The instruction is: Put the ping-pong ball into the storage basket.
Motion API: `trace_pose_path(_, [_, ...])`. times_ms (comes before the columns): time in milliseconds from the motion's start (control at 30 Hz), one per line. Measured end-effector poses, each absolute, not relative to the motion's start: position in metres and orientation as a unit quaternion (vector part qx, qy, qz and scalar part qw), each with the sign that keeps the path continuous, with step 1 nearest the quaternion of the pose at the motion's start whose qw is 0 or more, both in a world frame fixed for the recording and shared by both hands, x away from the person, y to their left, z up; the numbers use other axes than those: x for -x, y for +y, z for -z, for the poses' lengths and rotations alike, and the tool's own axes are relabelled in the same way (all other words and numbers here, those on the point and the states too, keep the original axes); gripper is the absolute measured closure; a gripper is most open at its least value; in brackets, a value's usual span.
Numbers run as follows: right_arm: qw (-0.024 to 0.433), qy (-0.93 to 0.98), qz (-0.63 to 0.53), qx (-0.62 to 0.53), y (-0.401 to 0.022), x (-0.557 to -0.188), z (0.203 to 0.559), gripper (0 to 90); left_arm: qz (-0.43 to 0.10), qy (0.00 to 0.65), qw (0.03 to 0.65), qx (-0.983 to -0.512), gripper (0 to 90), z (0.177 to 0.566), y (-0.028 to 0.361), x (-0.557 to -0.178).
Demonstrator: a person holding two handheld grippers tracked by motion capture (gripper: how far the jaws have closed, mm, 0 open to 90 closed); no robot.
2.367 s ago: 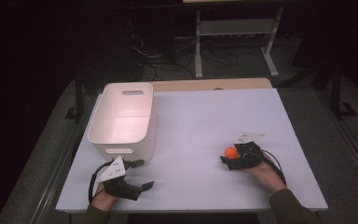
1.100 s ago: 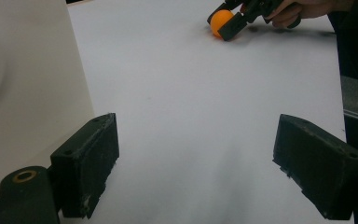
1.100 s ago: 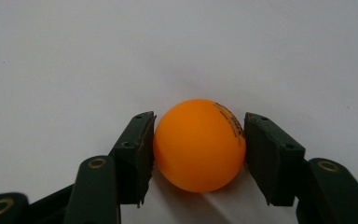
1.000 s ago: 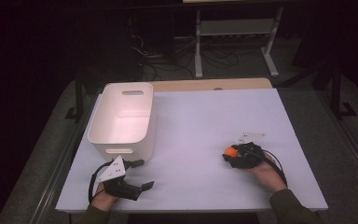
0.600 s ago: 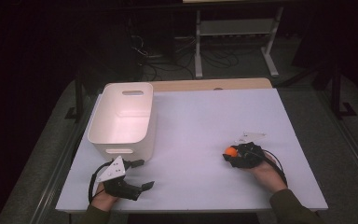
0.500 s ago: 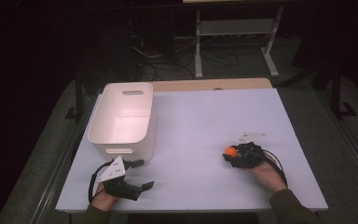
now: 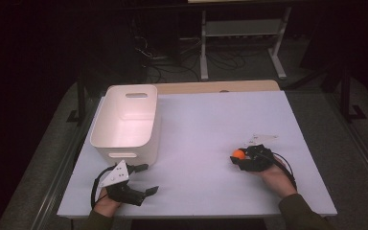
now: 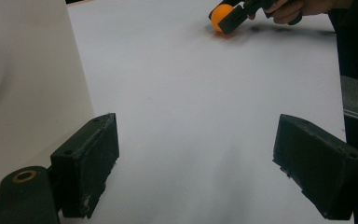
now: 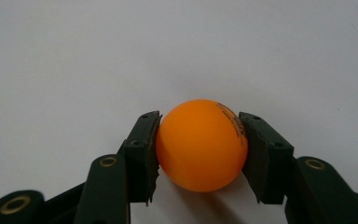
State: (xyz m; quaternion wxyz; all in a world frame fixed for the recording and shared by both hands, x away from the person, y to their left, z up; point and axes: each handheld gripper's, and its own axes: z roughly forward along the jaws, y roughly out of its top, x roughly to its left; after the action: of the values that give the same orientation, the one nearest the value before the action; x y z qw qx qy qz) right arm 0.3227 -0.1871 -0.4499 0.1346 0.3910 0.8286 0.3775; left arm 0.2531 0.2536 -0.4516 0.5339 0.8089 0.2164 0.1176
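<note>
At far left on the white table (image 7: 201, 120): one white plastic bin (image 7: 127, 122) with handle slots, standing upright near the left edge, and just in front of it the left gripper (image 7: 143, 179), jaws spread wide with nothing between them, resting on the tabletop. Toward the right, well apart from the bin: one orange ball (image 9: 200, 144) on the table surface, clamped between the pads of the right gripper (image 9: 200, 156), whose jaws have just been closing onto it.

The right hand-held gripper (image 9: 200, 149) has just closed its jaws onto the orange ball (image 9: 201, 144) near the right edge of the surface (image 7: 206, 129); its pads now press the ball's two sides.
</note>
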Motion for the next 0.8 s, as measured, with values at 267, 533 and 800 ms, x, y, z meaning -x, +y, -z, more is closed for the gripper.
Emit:
trace_pose_path(267, [0.131, 0.824, -0.391, -0.388, -0.187, -0.322, 0.443, 49.3, -0.118, 0.217, 0.534, -0.809, 14.1, 0.452, 0.254, -0.253])
trace_pose_path(533, [0.129, 0.822, -0.398, -0.386, -0.186, -0.32, 0.437, 49.3, -0.117, 0.216, 0.534, -0.809, 14.1, 0.452, 0.254, -0.253])
trace_pose_path(800, [0.132, 0.822, -0.398, -0.384, -0.185, -0.319, 0.43, 49.4, -0.118, 0.216, 0.533, -0.81, 14.1, 0.452, 0.253, -0.253])
